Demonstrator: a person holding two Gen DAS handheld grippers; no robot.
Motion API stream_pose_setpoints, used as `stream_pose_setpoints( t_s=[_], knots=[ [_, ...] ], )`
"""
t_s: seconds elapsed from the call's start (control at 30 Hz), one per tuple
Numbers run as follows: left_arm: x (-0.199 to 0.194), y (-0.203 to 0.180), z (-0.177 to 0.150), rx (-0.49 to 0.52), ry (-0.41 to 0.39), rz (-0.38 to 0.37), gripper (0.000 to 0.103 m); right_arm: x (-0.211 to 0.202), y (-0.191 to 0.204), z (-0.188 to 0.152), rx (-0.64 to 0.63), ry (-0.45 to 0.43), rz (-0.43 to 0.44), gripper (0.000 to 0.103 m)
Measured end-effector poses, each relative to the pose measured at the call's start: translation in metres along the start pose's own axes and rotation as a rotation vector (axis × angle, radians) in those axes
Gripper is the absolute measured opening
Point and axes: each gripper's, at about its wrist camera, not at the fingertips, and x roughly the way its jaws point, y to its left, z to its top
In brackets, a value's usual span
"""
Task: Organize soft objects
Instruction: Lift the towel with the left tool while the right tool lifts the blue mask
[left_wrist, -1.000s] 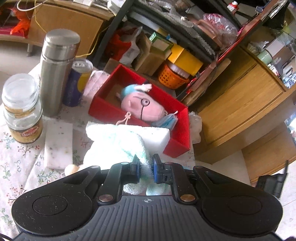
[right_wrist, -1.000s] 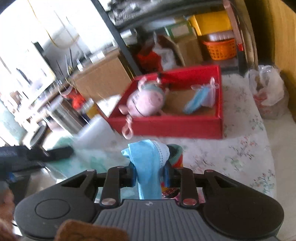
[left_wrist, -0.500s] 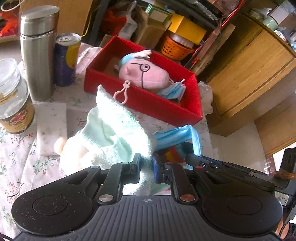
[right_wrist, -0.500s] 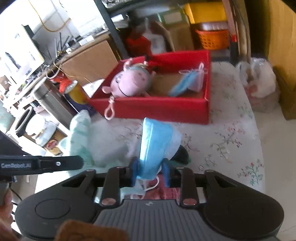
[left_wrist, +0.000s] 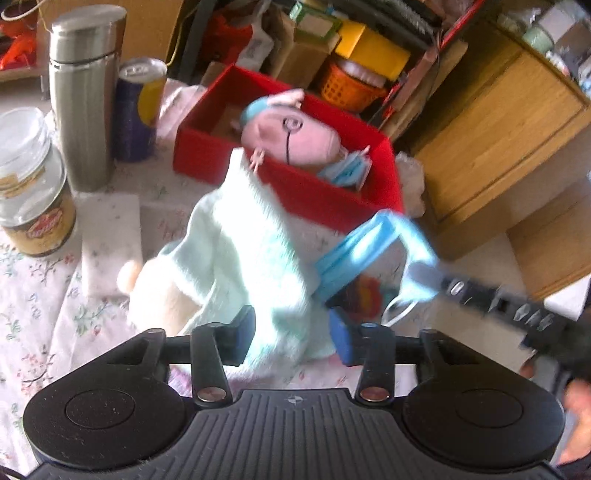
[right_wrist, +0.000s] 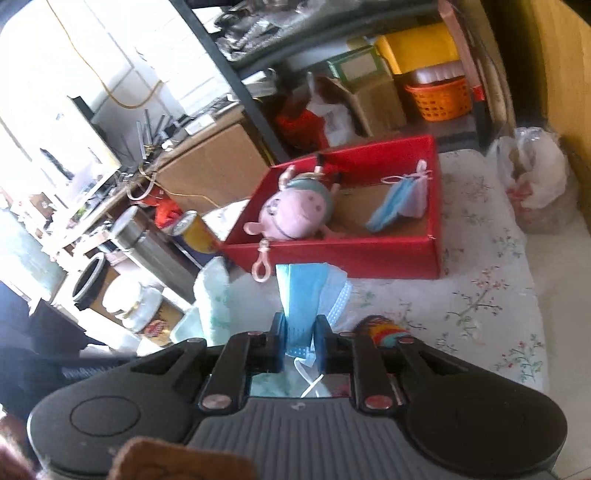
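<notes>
Right now the left gripper (left_wrist: 291, 334) has its jaws parted; they have just been opening, and the pale mint towel (left_wrist: 240, 251) lies between them with neither pad pressing on it. The towel is heaped on the flowered tablecloth (left_wrist: 33, 295), one corner standing up toward twelve o'clock against the near wall of the red box (left_wrist: 314, 192). A cream-coloured soft thing (left_wrist: 127, 275) peeks out at the towel's nine o'clock edge; what it is I cannot tell.

At three o'clock of the towel, the right gripper (right_wrist: 300, 338) is clenched on a blue face mask (right_wrist: 303, 295), which stands up from between its pads, a white ear loop trailing below. Just beside the mask, at about four o'clock in the right wrist view, a striped, many-coloured soft object (right_wrist: 380, 328) lies on the cloth, partly hidden by the gripper.

Inside the red box, a pink pig plush (right_wrist: 295, 214) lies toward the nine o'clock end, its pink clip hanging over the near wall, and a second blue mask (right_wrist: 399, 203) leans at the three o'clock end.

At ten o'clock of the towel stand a steel flask (left_wrist: 85, 99), a blue and yellow can (left_wrist: 138, 110) and a glass jar (left_wrist: 29, 184); a white sponge block (left_wrist: 110, 236) lies flat just beside the towel.
</notes>
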Motion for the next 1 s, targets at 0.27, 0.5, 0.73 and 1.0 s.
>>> stream_pose_setpoints(
  t_s=[0.27, 0.5, 0.73, 1.0],
  knots=[
    [0.047, -0.017, -0.008, 0.057, 0.031, 0.138, 0.066, -0.005, 0.003, 0.004, 0.015, -0.018, 0.05, 0.0],
    [0.042, 0.002, -0.007, -0.056, 0.042, 0.097, 0.004, -0.009, -0.006, 0.004, 0.011, -0.017, 0.023, 0.0],
    [-0.01, 0.01, 0.004, -0.138, -0.097, -0.055, 0.003, -0.028, 0.001, 0.014, 0.04, -0.097, 0.093, 0.0],
    [-0.039, 0.008, 0.016, -0.173, -0.2, -0.143, 0.003, -0.047, 0.009, 0.024, 0.057, -0.178, 0.13, 0.0]
  ],
)
